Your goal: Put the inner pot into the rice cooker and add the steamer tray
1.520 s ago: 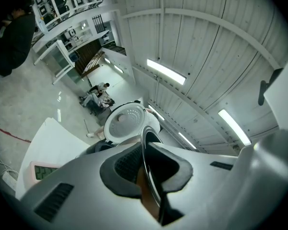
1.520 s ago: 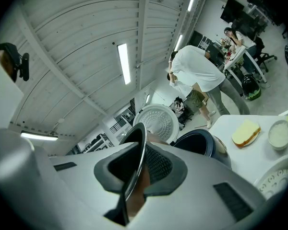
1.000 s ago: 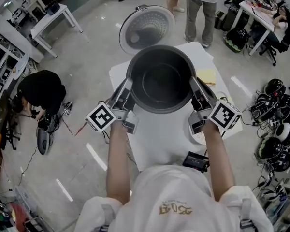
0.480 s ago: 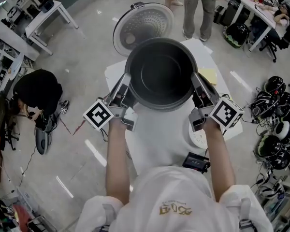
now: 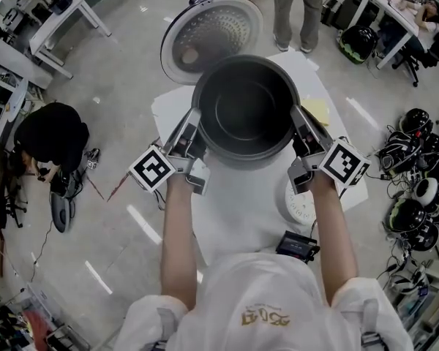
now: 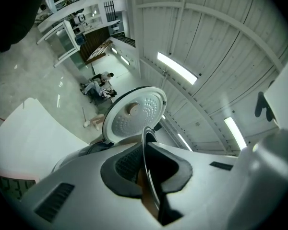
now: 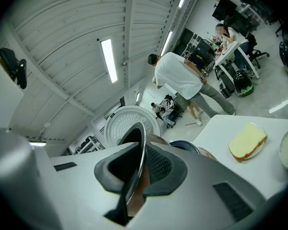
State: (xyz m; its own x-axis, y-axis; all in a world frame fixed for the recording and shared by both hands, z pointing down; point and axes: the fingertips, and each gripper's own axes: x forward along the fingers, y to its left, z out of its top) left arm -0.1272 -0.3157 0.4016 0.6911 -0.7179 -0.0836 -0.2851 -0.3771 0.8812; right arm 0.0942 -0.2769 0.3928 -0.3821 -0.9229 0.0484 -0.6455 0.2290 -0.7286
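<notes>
The dark inner pot [image 5: 245, 108] hangs level over the white table [image 5: 234, 210], its mouth up and nothing in it. My left gripper [image 5: 192, 136] is shut on the left side of its rim [image 6: 145, 147]. On the opposite side my right gripper [image 5: 300, 133] is shut on the rim [image 7: 138, 152]. The rice cooker's round perforated lid [image 5: 211, 31] stands open just beyond the pot. The pot hides most of the cooker's body; a dark part of that body [image 7: 185, 147] shows in the right gripper view. A white round steamer tray [image 5: 298, 203] lies on the table under my right wrist.
A yellow sponge [image 5: 315, 112] lies on the table right of the pot. A black device [image 5: 298, 246] sits at the table's near edge. A person's legs [image 5: 293, 9] stand beyond the table. Helmets and cables [image 5: 417, 189] pile on the floor at the right.
Both grippers have carried the pot a little farther over the table towards the open lid and slightly lower. Both still grip the rim.
</notes>
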